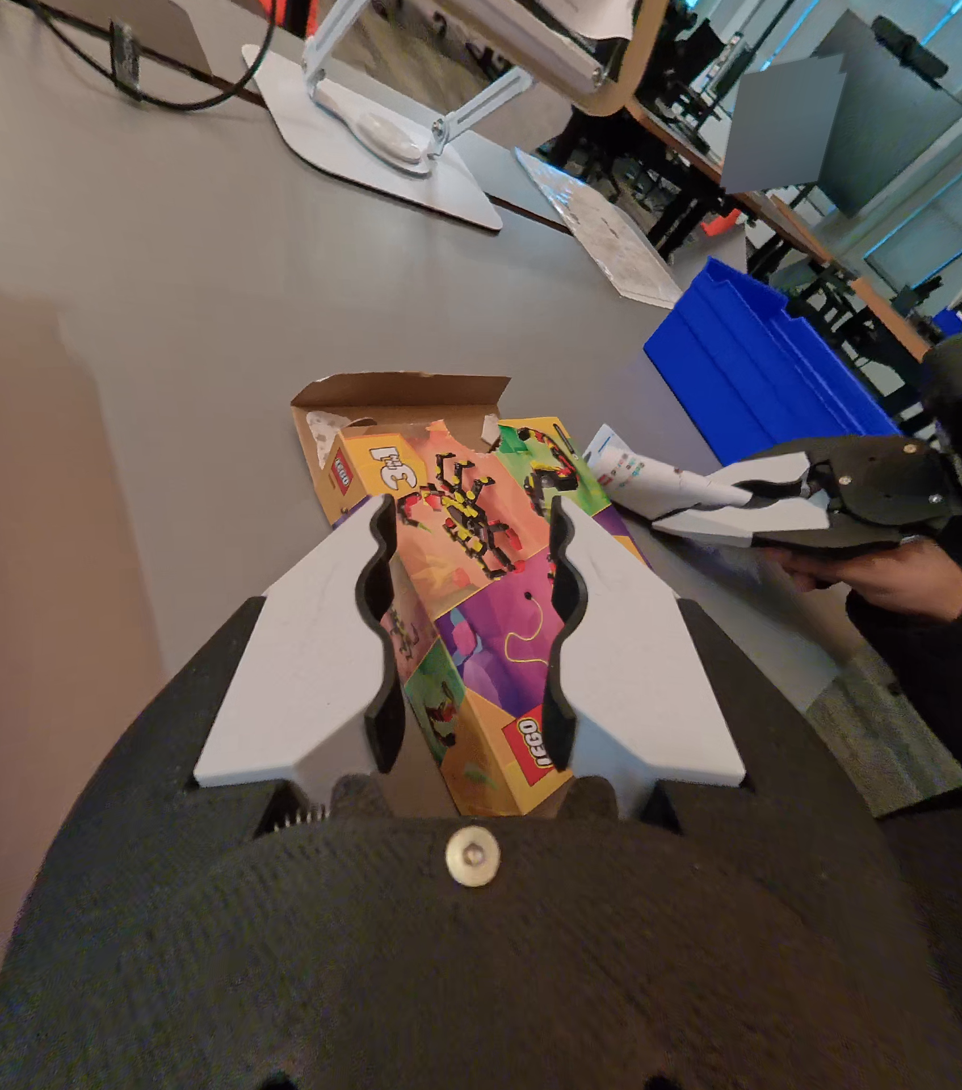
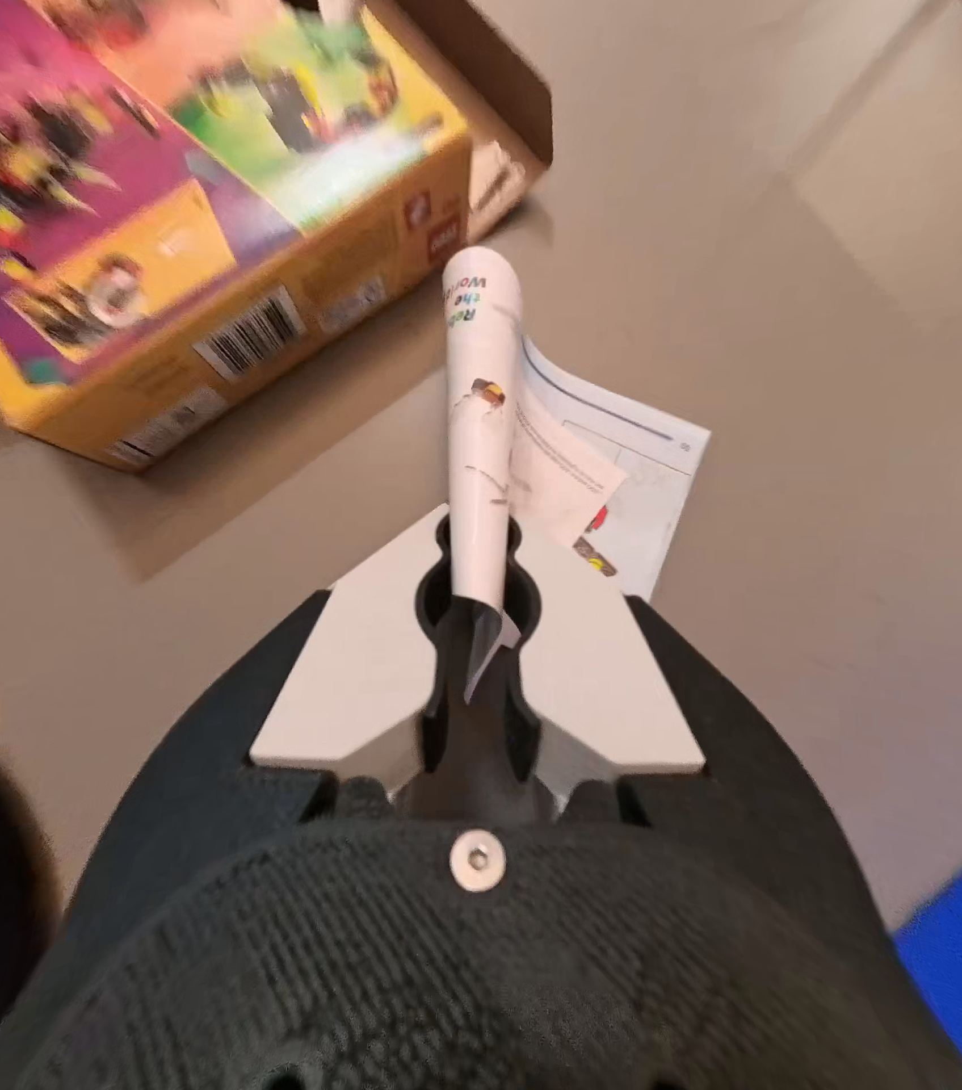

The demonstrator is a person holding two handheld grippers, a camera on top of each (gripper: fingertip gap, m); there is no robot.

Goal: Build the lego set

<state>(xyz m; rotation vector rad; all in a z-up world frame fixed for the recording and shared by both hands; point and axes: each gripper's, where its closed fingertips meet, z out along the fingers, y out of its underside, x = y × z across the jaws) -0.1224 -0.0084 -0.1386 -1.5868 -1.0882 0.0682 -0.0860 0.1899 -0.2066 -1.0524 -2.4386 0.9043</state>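
1. Lego box (image 1: 466,566) lies flat on grey bench (image 1: 172,295), far-end flap torn open, brown inside showing. No bricks or bags visible anywhere, so build itself not begun.
2. Instruction booklet (image 2: 481,424) is out of the box, curled, pinched by right hand-held gripper (image 2: 481,548); fingers nearly closed on its folded edge, loose pages fanning out to the right above the bench.
3. Left hand-held gripper (image 1: 469,590) is wide apart, over the box, w/ nothing held; can't tell if it touches the box.
4. Blue bins (image 1: 761,365) sit near, beyond the booklet.
5. Left to do, I judge: empty box, lay booklet flat, sort parts, assemble. Very early stage.
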